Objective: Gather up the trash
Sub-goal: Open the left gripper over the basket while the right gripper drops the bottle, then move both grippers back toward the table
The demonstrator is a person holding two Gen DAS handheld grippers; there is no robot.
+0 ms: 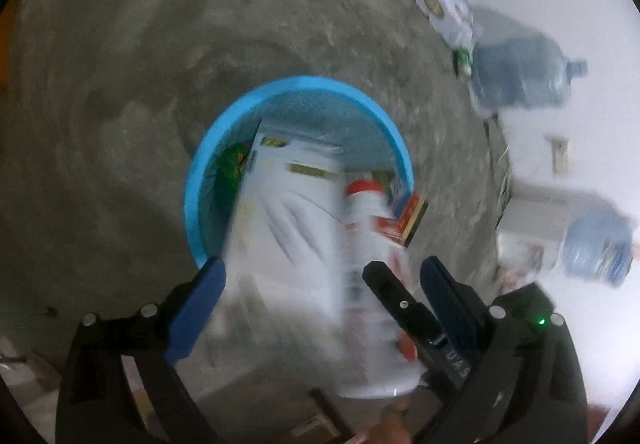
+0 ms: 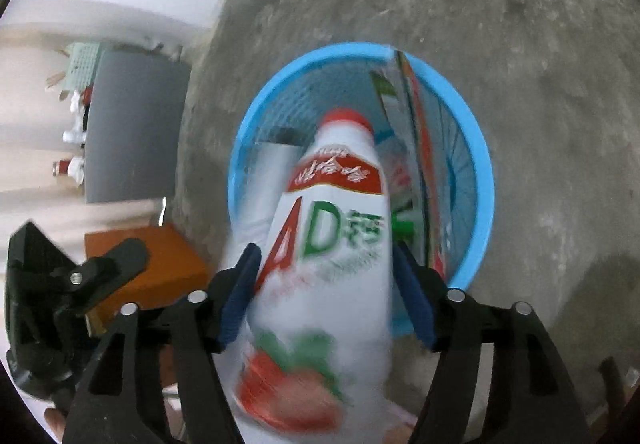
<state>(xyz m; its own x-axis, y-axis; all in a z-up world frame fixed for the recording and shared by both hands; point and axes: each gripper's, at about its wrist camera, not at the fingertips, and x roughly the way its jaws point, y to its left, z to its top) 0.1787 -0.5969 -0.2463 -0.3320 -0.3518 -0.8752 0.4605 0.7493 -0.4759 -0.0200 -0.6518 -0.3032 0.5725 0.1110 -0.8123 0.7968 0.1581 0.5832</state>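
Two pieces of trash are right over the blue basket [image 1: 224, 148], which already holds some wrappers. Left gripper [image 1: 322, 272] stands wide, white box [image 1: 288, 212] sliding loose. Right gripper [image 2: 326, 268] flanks the white bottle [image 2: 332, 228]; can't tell if it's gripped. Nearly done here.

**Both claws over the basket**

The basket [image 1: 298, 92] stands on the floor [image 1: 160, 44], just ahead of the left claw [image 1: 324, 272]. A flat carton [image 1: 288, 204] lies between that claw's fingers, its far end inside the basket. To its right sits the bottle [image 2: 332, 228], between the fingers of the right claw [image 2: 324, 264], cap end over the basket's mouth (more packaging stands inside, against the right wall). Two water jugs [image 1: 524, 72] lie far right of the left claw, by the wall.
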